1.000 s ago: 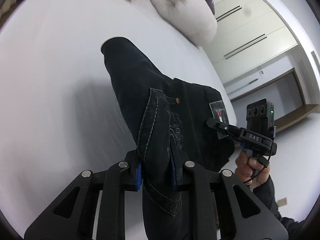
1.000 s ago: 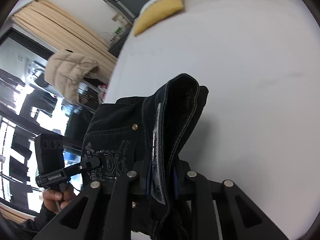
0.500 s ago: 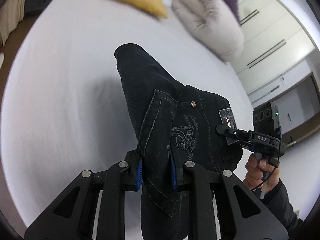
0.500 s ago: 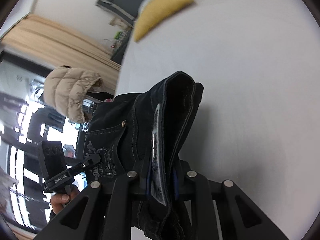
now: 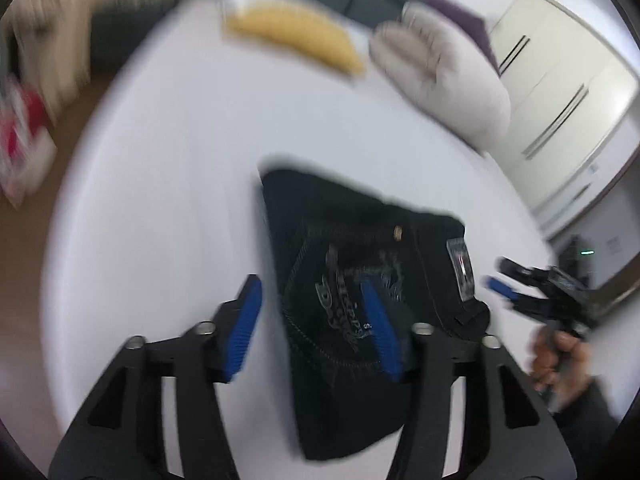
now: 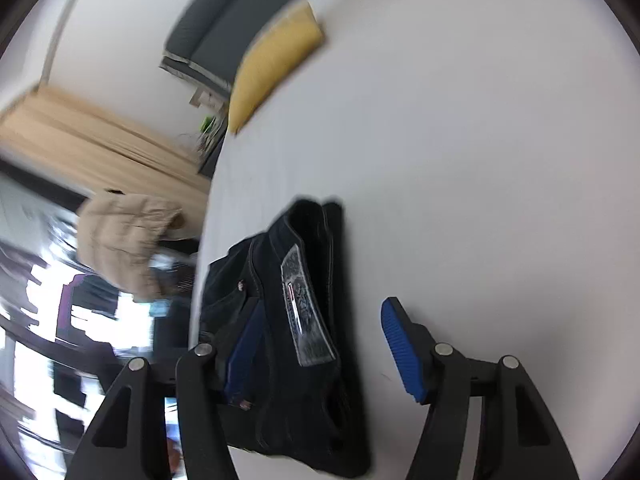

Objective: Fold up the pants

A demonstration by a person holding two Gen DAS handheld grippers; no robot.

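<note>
Black jeans [image 5: 360, 280] folded on bed [image 5: 168, 184]; both grippers' fingers spread, nothing pinched.
Bundle lies between left gripper [image 5: 320, 324] fingers and right gripper [image 6: 320, 348] fingers. Denim judged heavy, stiff, non-slippery; grip the thick waistband edge.

A bed [image 5: 168, 184] with a plain white cover is shown as the carrying surface in both views. A folded pair of black pants [image 5: 360, 280] is laid directly on the cover at the near edge, with a stitched back pocket and a rectangular label facing up. A yellow pillow [image 5: 296, 40] is laid at the far end of the bed. Just to its right, a pale grey cushion [image 5: 444, 80] is laid, with a purple item partly visible behind it. In the right wrist view, the pants [image 6: 296, 312] are seen at the left edge of the bed [image 6: 480, 160], and the yellow pillow [image 6: 276, 64] is seen at the far left corner. Both views are blurred.
</note>
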